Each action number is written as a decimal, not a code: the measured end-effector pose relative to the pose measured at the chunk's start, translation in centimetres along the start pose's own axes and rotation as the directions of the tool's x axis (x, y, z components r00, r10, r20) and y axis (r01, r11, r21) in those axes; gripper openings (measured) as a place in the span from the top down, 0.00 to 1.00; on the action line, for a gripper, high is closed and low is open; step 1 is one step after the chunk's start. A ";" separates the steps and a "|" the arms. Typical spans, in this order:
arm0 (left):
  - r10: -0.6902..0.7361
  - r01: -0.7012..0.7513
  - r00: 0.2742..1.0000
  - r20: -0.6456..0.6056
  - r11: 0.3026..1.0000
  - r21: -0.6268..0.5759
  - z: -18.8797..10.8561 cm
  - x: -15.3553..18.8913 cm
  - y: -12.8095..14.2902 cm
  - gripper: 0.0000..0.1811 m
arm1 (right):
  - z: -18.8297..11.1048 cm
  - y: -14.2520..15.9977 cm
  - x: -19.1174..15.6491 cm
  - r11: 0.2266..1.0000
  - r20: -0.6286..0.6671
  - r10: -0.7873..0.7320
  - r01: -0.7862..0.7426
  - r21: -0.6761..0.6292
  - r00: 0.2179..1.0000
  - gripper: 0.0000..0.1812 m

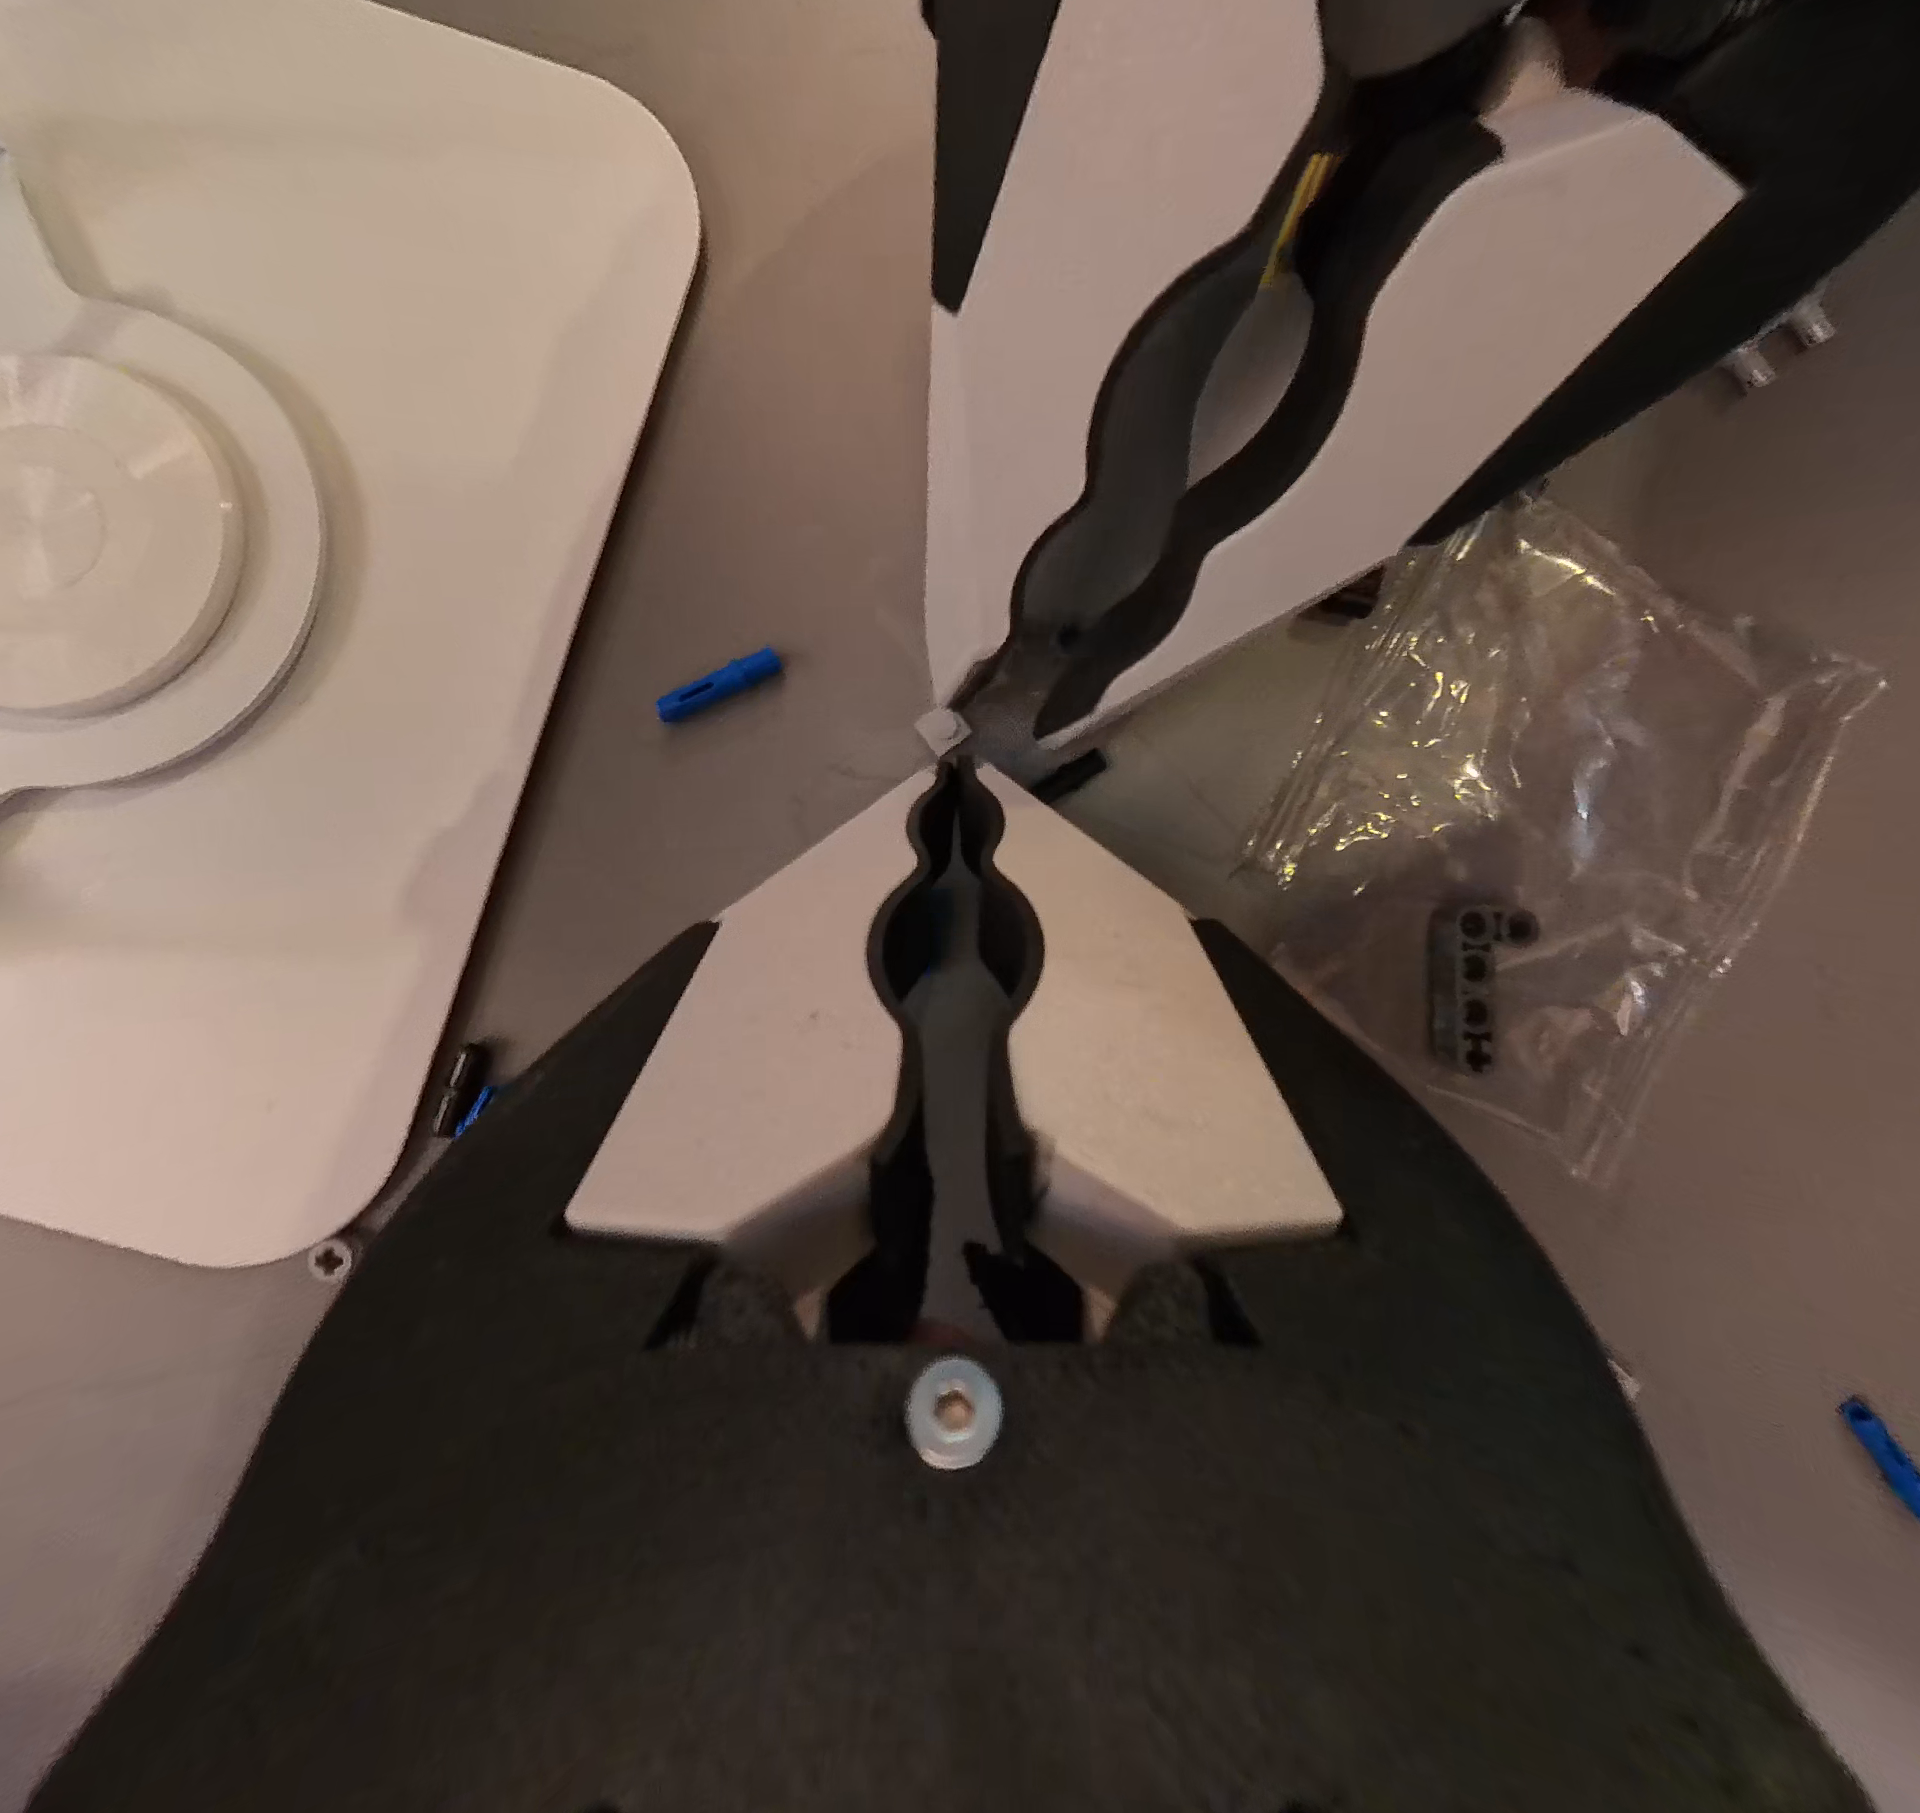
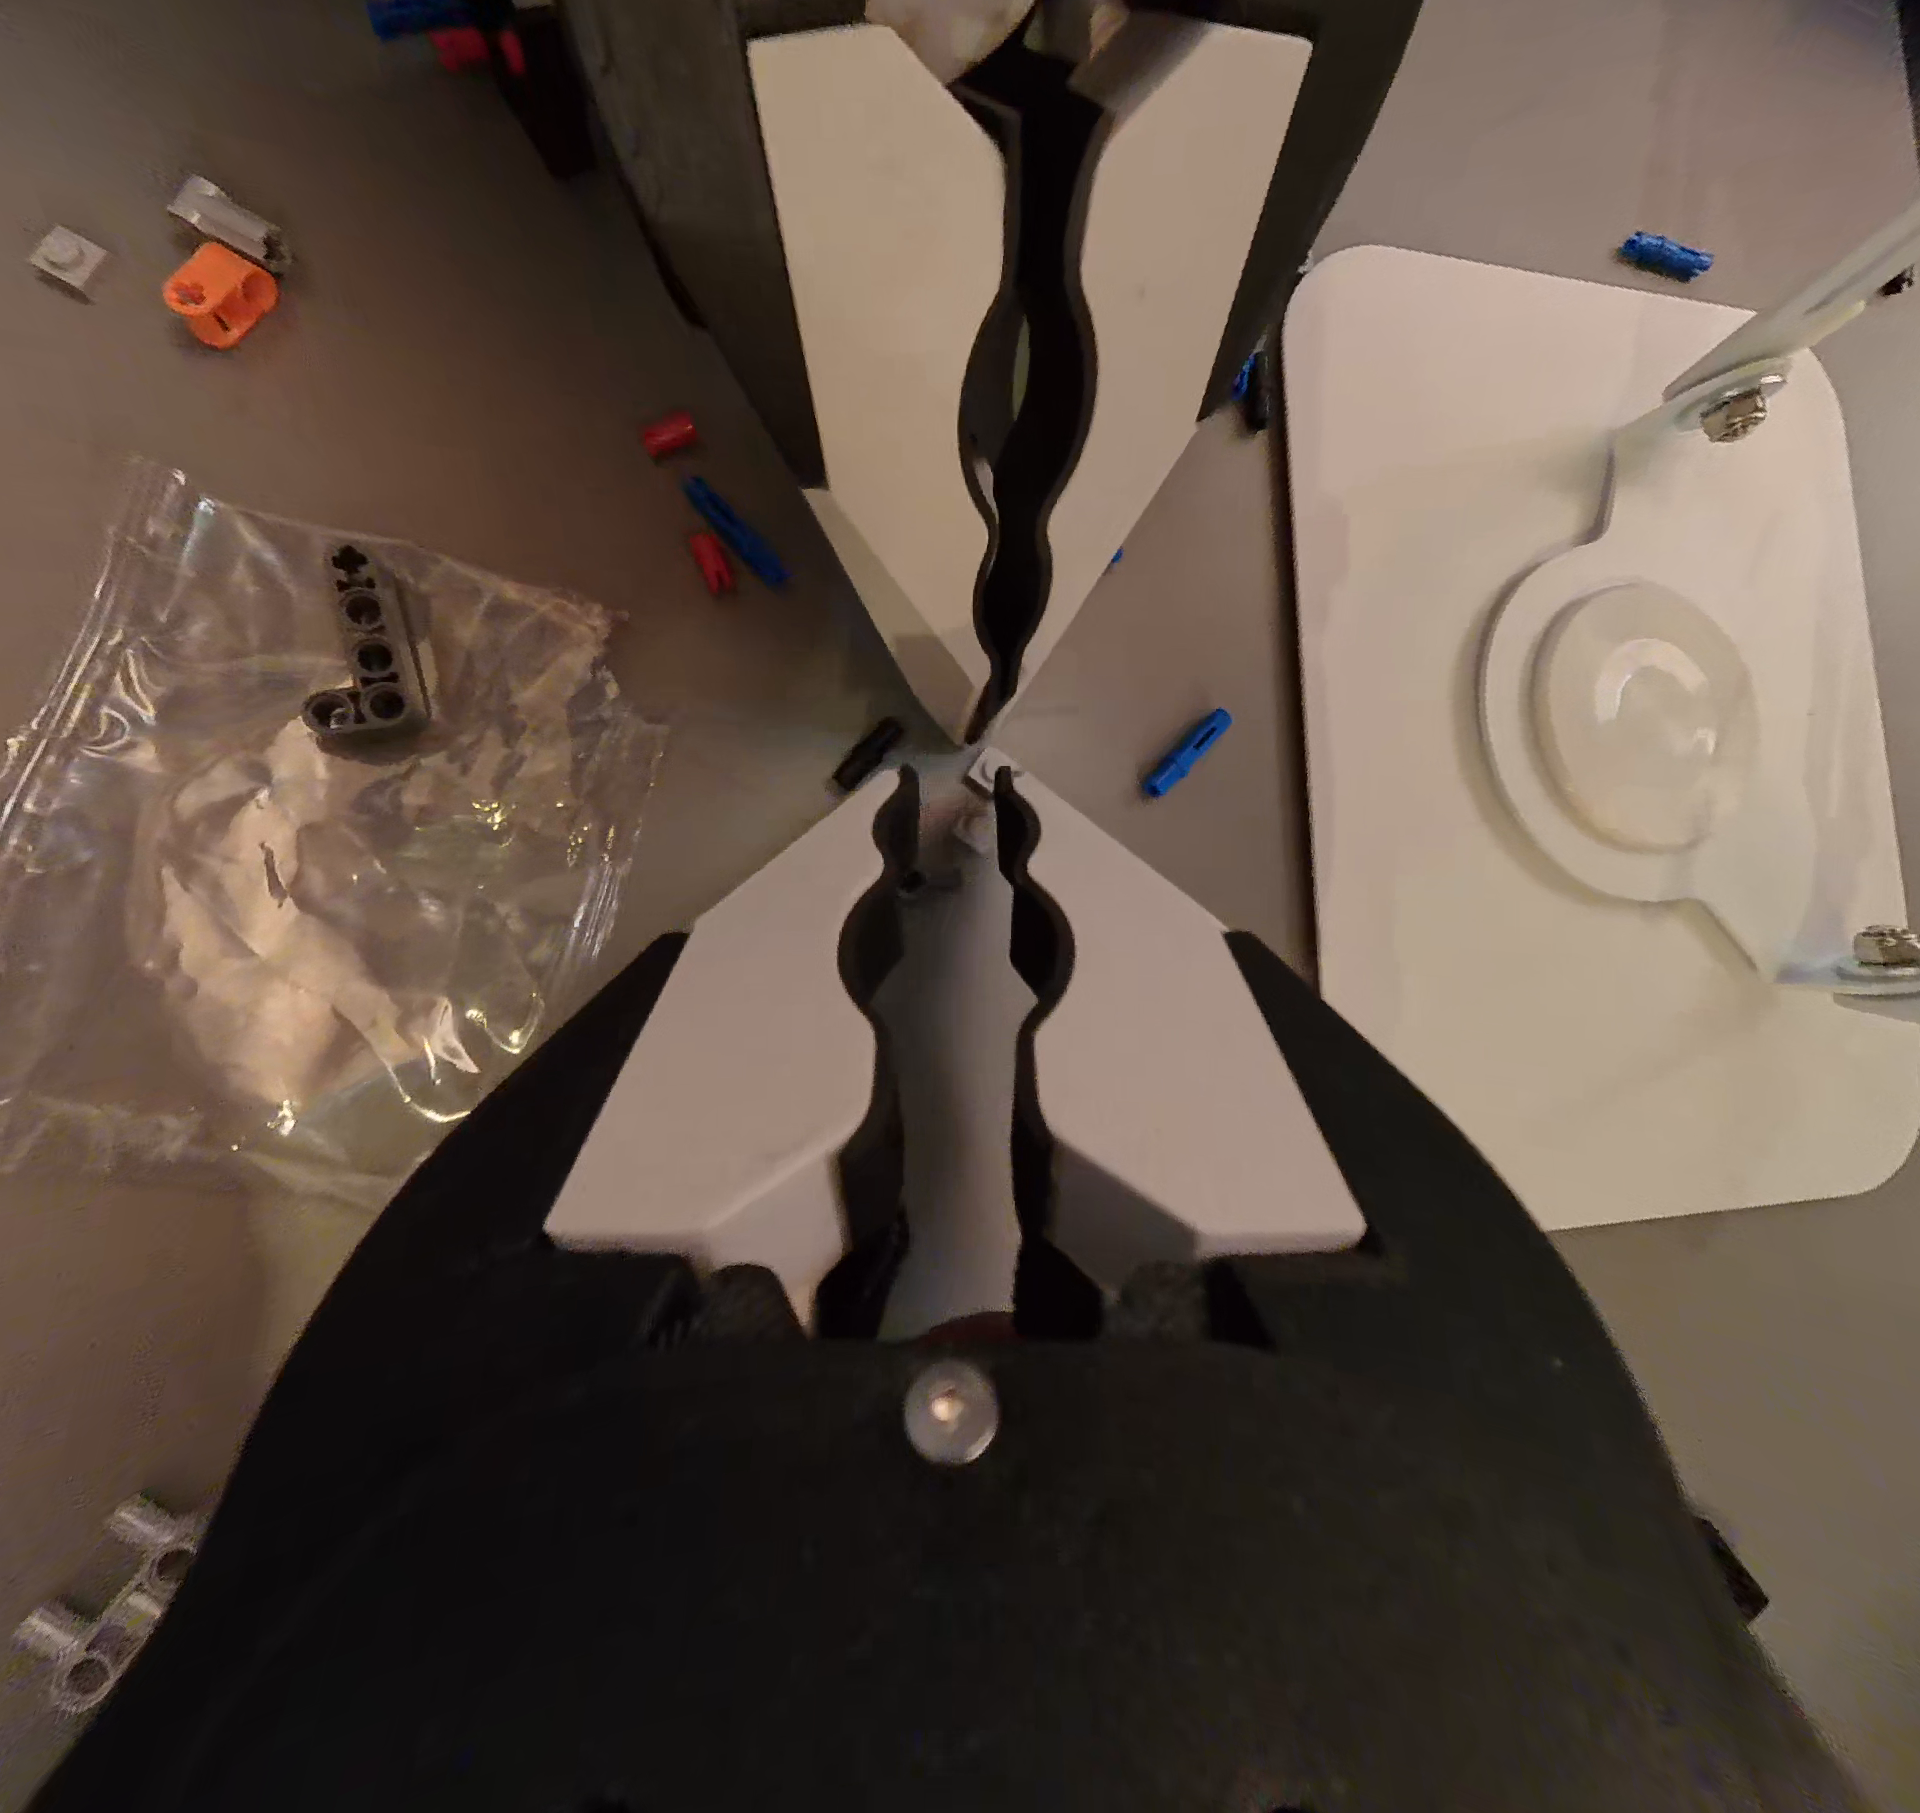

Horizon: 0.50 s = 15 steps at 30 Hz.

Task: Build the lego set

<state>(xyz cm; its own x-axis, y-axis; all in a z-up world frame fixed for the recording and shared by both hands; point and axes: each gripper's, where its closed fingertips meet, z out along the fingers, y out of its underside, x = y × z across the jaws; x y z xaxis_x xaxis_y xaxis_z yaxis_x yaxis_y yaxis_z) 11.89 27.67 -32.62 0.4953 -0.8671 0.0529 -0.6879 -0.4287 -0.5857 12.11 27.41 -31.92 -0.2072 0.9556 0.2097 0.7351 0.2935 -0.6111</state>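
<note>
My right gripper is shut on a small light grey lego piece held at its fingertips just above the grey table. In the left wrist view the right gripper comes in from the top, and the grey piece sticks out at its tips. My left gripper is shut with its tips pressed together, almost touching the right gripper's tips; nothing shows between them. In the right wrist view the left gripper reaches down from the top. A black pin lies beside the tips.
A white base plate with a round dome lies on one side, with a blue pin next to it. A clear plastic bag holds a dark grey L-shaped beam. An orange connector, red and blue pins and grey connectors are scattered about. Less than 4 cm separates the two grippers' tips.
</note>
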 end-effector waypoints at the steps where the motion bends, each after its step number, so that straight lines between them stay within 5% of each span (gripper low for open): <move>1: 0.002 -0.002 1.000 -0.001 1.000 0.000 0.1 0.1 0.0 1.00 | 0.0 0.0 0.0 1.000 -0.003 -0.005 0.005 -0.003 1.000 0.93; 15: 0.004 -0.004 1.000 -0.007 1.000 -0.003 0.1 0.1 -0.1 1.00 | -0.3 1.3 0.5 0.999 0.027 0.035 -0.034 -0.034 0.999 0.94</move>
<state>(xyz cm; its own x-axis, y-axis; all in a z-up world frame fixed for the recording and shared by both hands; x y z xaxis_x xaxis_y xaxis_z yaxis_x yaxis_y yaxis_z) 12.03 27.68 -32.63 0.4888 -0.8706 0.0558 -0.6916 -0.4257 -0.5835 13.12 28.31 -32.39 -0.1990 0.9657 0.1671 0.7635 0.2596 -0.5913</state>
